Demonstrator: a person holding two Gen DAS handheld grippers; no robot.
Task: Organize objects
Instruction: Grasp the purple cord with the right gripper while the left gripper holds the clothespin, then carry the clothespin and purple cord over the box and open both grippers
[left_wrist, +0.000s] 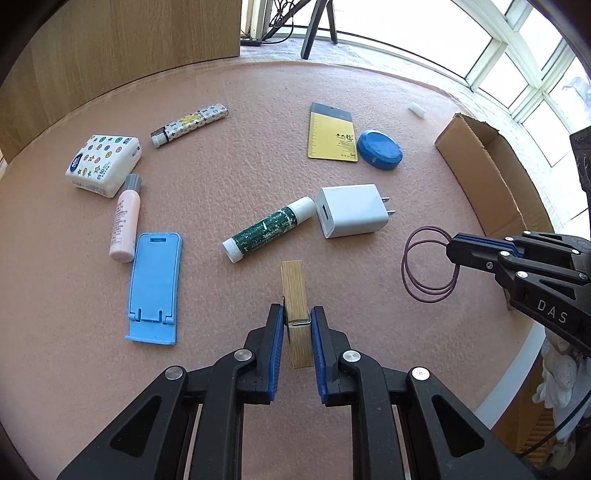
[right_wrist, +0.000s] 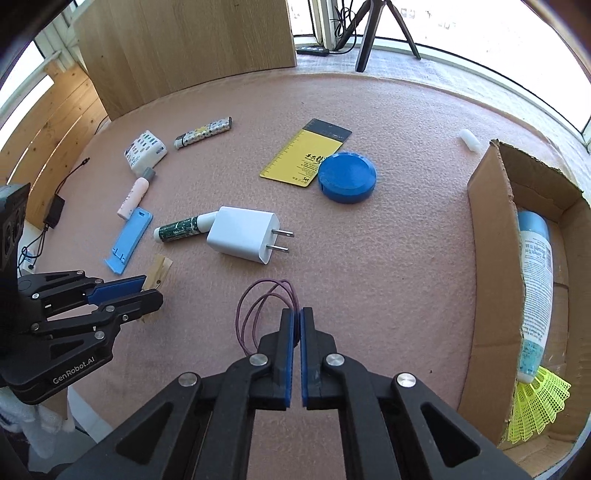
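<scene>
My left gripper (left_wrist: 297, 325) is shut on a wooden clothespin (left_wrist: 294, 291), holding it just above the pink table; it also shows in the right wrist view (right_wrist: 149, 290) with the clothespin (right_wrist: 159, 271). My right gripper (right_wrist: 296, 314) is shut on a purple hair band (right_wrist: 255, 306), whose loops hang to its left. In the left wrist view the right gripper (left_wrist: 452, 253) holds the hair band (left_wrist: 424, 266) near the cardboard box (left_wrist: 491, 177).
On the table (left_wrist: 221, 192) lie a white charger (left_wrist: 352, 210), green tube (left_wrist: 267, 229), blue phone stand (left_wrist: 153, 288), pink bottle (left_wrist: 125, 221), tissue pack (left_wrist: 103, 164), patterned lighter (left_wrist: 190, 123), yellow card (left_wrist: 332, 134) and blue round case (left_wrist: 380, 149). The box (right_wrist: 491, 258) holds a bottle (right_wrist: 535, 288) and a yellow shuttlecock (right_wrist: 539, 402).
</scene>
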